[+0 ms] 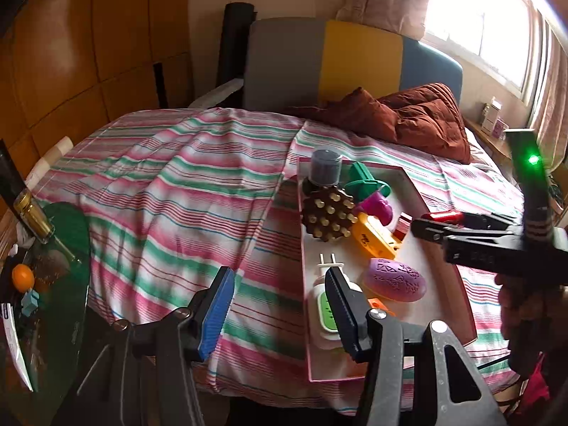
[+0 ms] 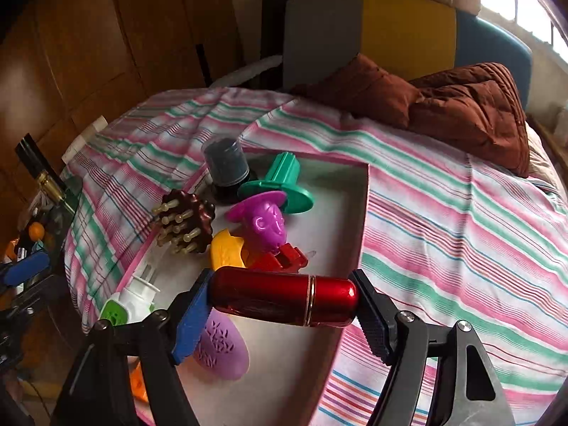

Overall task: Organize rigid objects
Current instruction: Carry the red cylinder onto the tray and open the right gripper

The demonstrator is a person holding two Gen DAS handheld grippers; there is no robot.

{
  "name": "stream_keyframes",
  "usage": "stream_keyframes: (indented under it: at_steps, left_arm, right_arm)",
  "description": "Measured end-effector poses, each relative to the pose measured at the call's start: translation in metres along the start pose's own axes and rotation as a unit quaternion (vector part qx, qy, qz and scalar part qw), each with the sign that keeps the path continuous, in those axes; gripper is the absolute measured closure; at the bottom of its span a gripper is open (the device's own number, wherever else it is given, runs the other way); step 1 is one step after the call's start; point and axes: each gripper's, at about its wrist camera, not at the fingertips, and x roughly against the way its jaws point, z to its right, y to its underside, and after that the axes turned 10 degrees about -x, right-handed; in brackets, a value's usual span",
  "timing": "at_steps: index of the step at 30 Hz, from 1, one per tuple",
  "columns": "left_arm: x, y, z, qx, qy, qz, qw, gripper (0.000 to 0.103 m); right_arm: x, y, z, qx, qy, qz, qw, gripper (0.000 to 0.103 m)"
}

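Right gripper (image 2: pixel 284 301) clamps red tube (image 2: pixel 284 300) above tray edge (image 2: pixel 365 209)

We see a tray (image 2: pixel 358 213) on the bed (image 2: pixel 461 220), pillows (image 2: pixel 472 110) behind it. In the tray: jar (image 2: pixel 225 163) at the far end, brush (image 2: pixel 186 222) in front of it, plug (image 1: pixel 325 301) at the near end. The right tool (image 2: pixel 282 296) holds a cylinder (image 2: pixel 284 296) crosswise over the tray; the left tool (image 1: pixel 280 305) sits at the tray's left edge.
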Motion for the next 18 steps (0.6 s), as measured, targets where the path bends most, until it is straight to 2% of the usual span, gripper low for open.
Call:
stream_keyframes:
  at_steps: [9, 13, 15, 18]
  left_arm:
    - [0.005, 0.000, -0.003, 0.004, -0.016, 0.009, 0.9998, 0.049]
    - [0.008, -0.001, -0.001, 0.000, -0.035, 0.013, 0.9993, 0.047]
    - [0.009, -0.001, -0.001, 0.003, -0.040, 0.012, 0.9991, 0.041]
    - [0.012, -0.002, -0.001, 0.007, -0.049, 0.018, 0.9986, 0.040]
  right_arm:
    - [-0.025, 0.005, 0.004, -0.020, 0.001, -0.022, 1.000, 0.027]
    - [-0.020, 0.007, 0.005, -0.027, -0.007, -0.013, 1.000, 0.021]
    - [-0.015, 0.009, 0.004, -0.030, -0.008, -0.003, 1.000, 0.019]
    - [-0.001, 0.012, 0.004, -0.035, -0.007, 0.015, 0.999, 0.017]
